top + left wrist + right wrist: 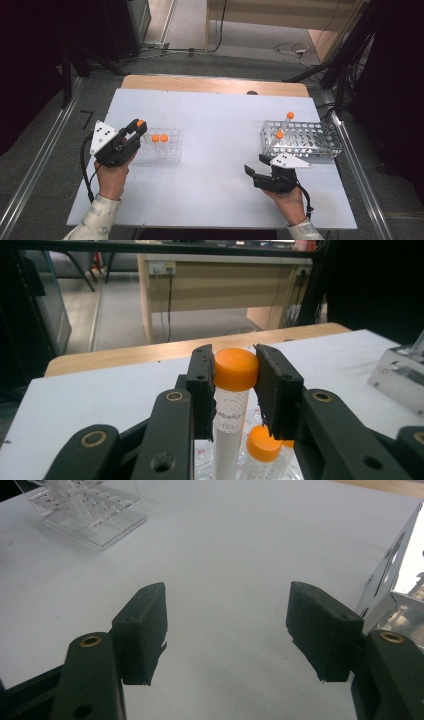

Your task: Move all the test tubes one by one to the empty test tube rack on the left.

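Left tool [235,382] clamped on orange cap of tube [231,427], over clear rack [161,148] at table's [220,125] left side.
Light, rigid plastic, smooth wall, likely slippery; cap rim probably best hold, kept upright. Two capped tubes [159,138] close alongside, so tight there. Right tool [227,630] wide open, empty, beside metal rack [305,140]. Mid-table bare; front edge near both hands.

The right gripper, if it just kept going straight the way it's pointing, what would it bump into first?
Probably the clear rack. The right gripper is open and empty, with only bare white table just ahead. The metal rack sits off to one side, though depth is hard to judge.
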Demonstrator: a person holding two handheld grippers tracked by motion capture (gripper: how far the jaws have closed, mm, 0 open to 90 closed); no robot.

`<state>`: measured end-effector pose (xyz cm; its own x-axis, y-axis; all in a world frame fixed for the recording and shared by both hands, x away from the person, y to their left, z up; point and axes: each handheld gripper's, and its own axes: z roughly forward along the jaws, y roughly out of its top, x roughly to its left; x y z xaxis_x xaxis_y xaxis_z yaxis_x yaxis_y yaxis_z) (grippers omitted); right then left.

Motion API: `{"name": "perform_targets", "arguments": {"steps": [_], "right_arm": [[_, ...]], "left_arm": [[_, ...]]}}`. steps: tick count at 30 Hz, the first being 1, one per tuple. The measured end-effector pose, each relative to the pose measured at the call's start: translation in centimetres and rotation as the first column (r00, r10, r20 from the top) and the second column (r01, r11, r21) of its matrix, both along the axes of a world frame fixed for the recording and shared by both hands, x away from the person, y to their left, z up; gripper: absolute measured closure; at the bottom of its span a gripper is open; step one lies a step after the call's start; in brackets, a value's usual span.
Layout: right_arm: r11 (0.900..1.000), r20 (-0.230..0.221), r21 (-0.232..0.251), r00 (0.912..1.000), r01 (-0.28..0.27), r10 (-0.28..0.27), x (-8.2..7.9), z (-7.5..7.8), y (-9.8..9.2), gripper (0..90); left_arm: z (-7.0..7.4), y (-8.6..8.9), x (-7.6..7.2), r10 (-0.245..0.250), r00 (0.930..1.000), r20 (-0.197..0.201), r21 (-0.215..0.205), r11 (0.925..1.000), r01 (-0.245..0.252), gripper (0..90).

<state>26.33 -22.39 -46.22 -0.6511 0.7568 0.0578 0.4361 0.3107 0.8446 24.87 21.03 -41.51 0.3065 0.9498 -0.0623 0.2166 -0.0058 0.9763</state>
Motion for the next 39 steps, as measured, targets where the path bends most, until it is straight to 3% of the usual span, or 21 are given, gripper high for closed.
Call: {"name": "perform_targets", "arguments": {"steps": [18, 32, 39], "right_arm": [[1.0, 0.005, 0.001, 1.0, 0.002, -0.002, -0.1, 0.1, 0.0, 31.2], [1.0, 0.002, -0.004, 1.0, 0.003, -0.003, 0.0, 0.0, 0.0, 31.2], [1.0, 0.003, 0.001, 0.9999, 0.013, -0.013, 0.0, 0.1, -0.2, 31.3]], "left_arm": [[-2.6, -0.5, -0.2, 0.015, 0.9988, -0.046, 0.044, 0.9989, -0.013, 69.6], [-2.8, -0.3, -0.3, 0.011, 0.9983, -0.056, 0.012, 0.9999, -0.01, 67.2], [-2.7, 0.1, -0.5, 0.024, 0.9983, -0.054, -0.03, 0.9992, -0.025, 53.3]]}}
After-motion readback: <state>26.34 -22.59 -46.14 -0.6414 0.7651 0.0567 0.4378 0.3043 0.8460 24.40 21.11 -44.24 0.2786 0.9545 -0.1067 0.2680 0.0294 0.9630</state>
